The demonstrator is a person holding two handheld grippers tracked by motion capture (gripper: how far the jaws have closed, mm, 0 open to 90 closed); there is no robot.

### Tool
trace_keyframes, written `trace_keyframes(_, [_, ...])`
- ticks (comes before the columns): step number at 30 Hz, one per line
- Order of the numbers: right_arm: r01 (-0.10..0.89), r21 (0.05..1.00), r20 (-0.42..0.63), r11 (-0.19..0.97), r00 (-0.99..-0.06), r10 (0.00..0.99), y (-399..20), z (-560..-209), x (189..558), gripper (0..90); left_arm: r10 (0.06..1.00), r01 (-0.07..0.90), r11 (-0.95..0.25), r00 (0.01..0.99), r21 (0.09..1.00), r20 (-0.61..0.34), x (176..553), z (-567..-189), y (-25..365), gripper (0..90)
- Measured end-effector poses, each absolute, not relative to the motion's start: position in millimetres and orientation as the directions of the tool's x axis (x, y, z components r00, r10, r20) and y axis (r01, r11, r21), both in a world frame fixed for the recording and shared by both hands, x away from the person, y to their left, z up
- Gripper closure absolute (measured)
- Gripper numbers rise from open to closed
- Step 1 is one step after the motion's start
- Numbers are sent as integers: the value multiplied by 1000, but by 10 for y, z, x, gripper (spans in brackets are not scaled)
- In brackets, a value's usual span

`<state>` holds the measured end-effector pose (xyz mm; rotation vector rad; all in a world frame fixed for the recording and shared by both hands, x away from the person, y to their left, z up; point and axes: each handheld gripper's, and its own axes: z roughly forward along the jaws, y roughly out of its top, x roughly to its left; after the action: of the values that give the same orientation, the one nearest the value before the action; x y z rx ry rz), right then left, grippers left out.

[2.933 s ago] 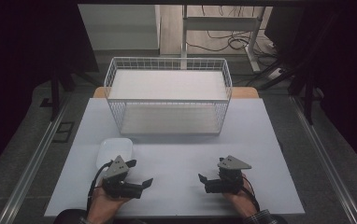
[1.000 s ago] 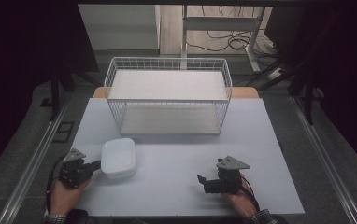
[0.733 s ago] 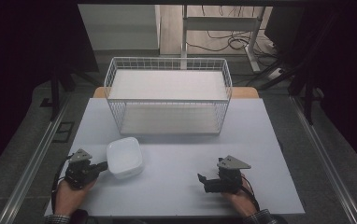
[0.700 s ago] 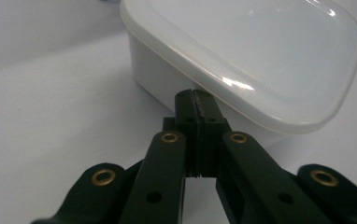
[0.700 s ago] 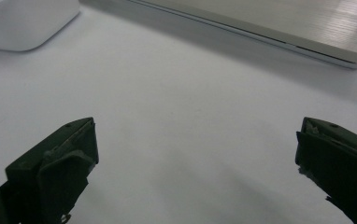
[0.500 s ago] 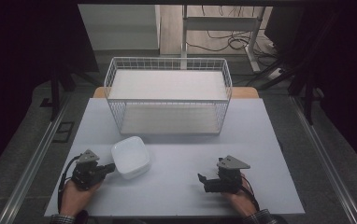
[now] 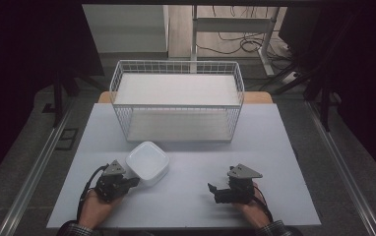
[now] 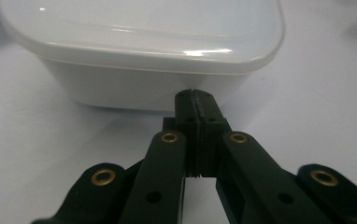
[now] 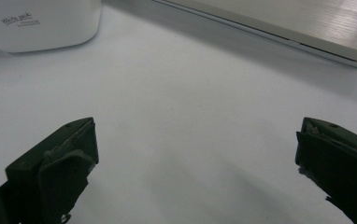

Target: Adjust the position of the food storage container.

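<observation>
A white lidded plastic container (image 7: 148, 162) lies on the white table in front of the wire basket. My left gripper (image 7: 133, 180) is shut with nothing between its jaws, and its closed tip rests against the container's near side wall (image 8: 144, 88). In the left gripper view the fingertips (image 8: 196, 100) meet the container just under the lid's rim. My right gripper (image 7: 214, 192) sits low at the table's front right, jaws wide open and bare. The right gripper view has the container (image 9: 39, 21) at the upper left, well apart from the open fingers (image 9: 57, 163).
A white wire basket (image 7: 177, 107) stands at the table's back middle, with a pale board in its bottom (image 9: 279, 21). The table's front edge (image 7: 176, 227) runs just below both hands. Dark floor and rails flank the table.
My left gripper has travelled rightward along the table front with its jaws shut, and the white container has slid to the right ahead of it. The right gripper has stayed where it was.
</observation>
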<state>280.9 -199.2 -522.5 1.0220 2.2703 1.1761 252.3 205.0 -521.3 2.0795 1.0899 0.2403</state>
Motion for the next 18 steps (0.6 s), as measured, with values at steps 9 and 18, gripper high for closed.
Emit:
trace_keyframes(9, [444,816,20,371,-662,749,-1979,-5226,2814,0,883,663,-201,441,721,-160,2739,-5266,2553,900])
trace_keyframes(18, [456,794,31,402,-691,722,-1880,-5204,2807,0,867,628,-231,480,743,-136,3045,-5314,2447,900])
